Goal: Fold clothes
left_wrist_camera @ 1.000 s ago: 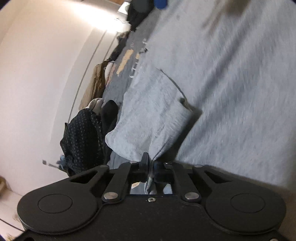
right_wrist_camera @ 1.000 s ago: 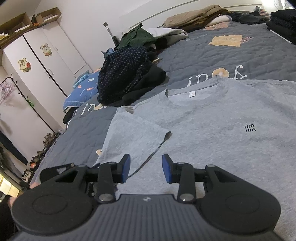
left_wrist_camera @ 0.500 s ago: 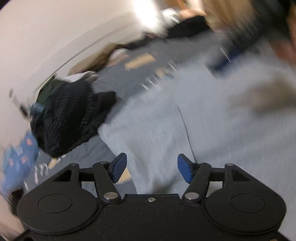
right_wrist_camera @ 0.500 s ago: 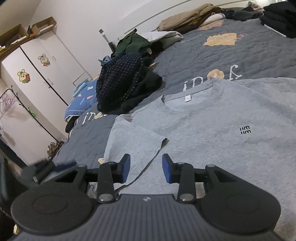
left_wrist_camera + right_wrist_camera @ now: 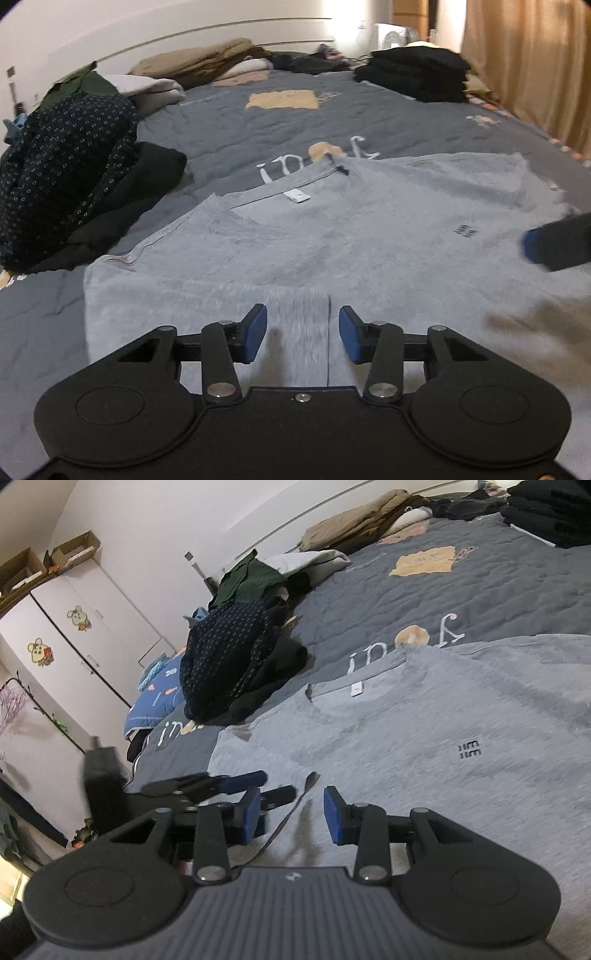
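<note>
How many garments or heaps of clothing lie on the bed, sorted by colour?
Grey: 1, the T-shirt spread flat
Dark dotted heap: 1
Black folded stack: 1
Tan and cream pile: 1
Total: 4

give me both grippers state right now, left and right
left gripper: jaws apart and closing, nothing between them, above the grey t-shirt.
right gripper: jaws open, holding nothing.

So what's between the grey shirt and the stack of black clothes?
Only bare grey quilt, with white letters printed near the grey shirt. The left wrist view shows that stretch up to the black stack.
</note>
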{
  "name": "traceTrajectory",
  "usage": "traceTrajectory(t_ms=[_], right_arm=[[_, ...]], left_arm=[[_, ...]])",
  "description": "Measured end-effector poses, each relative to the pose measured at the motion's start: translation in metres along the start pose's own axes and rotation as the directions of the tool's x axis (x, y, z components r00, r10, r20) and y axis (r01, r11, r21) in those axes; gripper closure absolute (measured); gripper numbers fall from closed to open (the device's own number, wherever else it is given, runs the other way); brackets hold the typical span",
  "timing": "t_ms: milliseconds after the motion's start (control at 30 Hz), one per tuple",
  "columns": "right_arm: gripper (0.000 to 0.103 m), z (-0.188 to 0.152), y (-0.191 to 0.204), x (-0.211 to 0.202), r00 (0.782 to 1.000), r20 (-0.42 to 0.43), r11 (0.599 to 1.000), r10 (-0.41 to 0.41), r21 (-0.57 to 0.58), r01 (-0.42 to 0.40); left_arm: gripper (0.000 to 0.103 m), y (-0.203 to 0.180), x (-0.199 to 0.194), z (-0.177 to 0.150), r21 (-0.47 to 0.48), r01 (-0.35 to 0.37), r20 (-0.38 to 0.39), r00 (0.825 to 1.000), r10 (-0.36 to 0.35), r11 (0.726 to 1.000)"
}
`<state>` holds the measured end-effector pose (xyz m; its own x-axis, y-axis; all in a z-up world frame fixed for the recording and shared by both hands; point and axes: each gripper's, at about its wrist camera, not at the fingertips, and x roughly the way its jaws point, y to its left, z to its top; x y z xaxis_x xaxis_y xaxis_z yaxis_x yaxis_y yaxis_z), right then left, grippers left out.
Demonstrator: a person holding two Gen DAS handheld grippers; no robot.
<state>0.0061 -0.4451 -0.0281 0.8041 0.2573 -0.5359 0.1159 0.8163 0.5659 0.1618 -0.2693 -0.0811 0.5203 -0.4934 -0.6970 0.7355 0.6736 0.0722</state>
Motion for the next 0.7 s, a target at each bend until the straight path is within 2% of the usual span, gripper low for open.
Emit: traceTrajectory(t_ms=[100, 133, 167, 233, 267, 367, 467, 600, 633, 667, 700], right_arm=[[0.067, 0.002, -0.005, -0.002, 1.0, 0.005, 1.0, -0.001, 0.015, 0.001], [0.067, 0.002, -0.005, -0.003, 1.0, 0.006, 1.0, -0.001, 0.017, 0.001], [0.067, 0.003, -0.005, -0.003, 1.0, 0.007, 1.0, 0.0, 0.019, 0.0], [0.067, 0.003, -0.005, -0.004, 1.0, 0.009, 1.0, 0.004, 0.018, -0.004], [0.067, 0.003, -0.004, -0.005, 1.0, 0.009, 1.0, 0.007, 0.017, -0.007], [0.067, 0.004, -0.004, -0.007, 1.0, 0.013, 1.0, 0.012, 0.017, -0.012], [0.067, 0.004, -0.002, -0.007, 1.0, 0.014, 1.0, 0.015, 0.016, -0.015], [0.067, 0.004, 0.0, -0.007, 1.0, 0.01, 1.0, 0.017, 0.011, -0.017], [0.067, 0.004, 0.001, -0.007, 1.0, 0.009, 1.0, 0.017, 0.009, -0.017], [0.067, 0.004, 0.001, -0.007, 1.0, 0.01, 1.0, 0.017, 0.009, -0.017], [0.067, 0.004, 0.0, -0.007, 1.0, 0.012, 1.0, 0.017, 0.009, -0.017]], left_arm=[[0.06, 0.001, 0.016, 0.001, -0.037, -0.007, -0.013, 1.0, 0.006, 0.999], [0.064, 0.001, 0.021, 0.001, -0.039, -0.01, -0.017, 1.0, 0.009, 0.999], [0.086, 0.001, 0.025, 0.001, -0.036, -0.015, -0.02, 1.0, 0.015, 0.999], [0.097, 0.004, 0.029, 0.003, -0.059, -0.03, -0.029, 0.999, 0.028, 0.998], [0.098, 0.008, 0.027, 0.004, -0.095, -0.033, -0.013, 0.999, 0.032, 0.995], [0.098, 0.021, 0.013, 0.007, -0.215, 0.012, 0.067, 0.998, 0.003, 0.977], [0.098, 0.027, 0.006, 0.008, -0.273, 0.074, 0.122, 0.992, -0.041, 0.959], [0.095, 0.015, 0.018, 0.007, -0.192, 0.012, -0.005, 1.0, -0.013, 0.981], [0.088, 0.015, 0.012, 0.004, -0.195, 0.006, -0.001, 1.0, -0.006, 0.981], [0.072, 0.018, 0.002, 0.0, -0.208, 0.007, 0.025, 1.0, -0.002, 0.978], [0.063, 0.021, -0.008, -0.004, -0.221, 0.009, 0.05, 0.999, 0.002, 0.975]])
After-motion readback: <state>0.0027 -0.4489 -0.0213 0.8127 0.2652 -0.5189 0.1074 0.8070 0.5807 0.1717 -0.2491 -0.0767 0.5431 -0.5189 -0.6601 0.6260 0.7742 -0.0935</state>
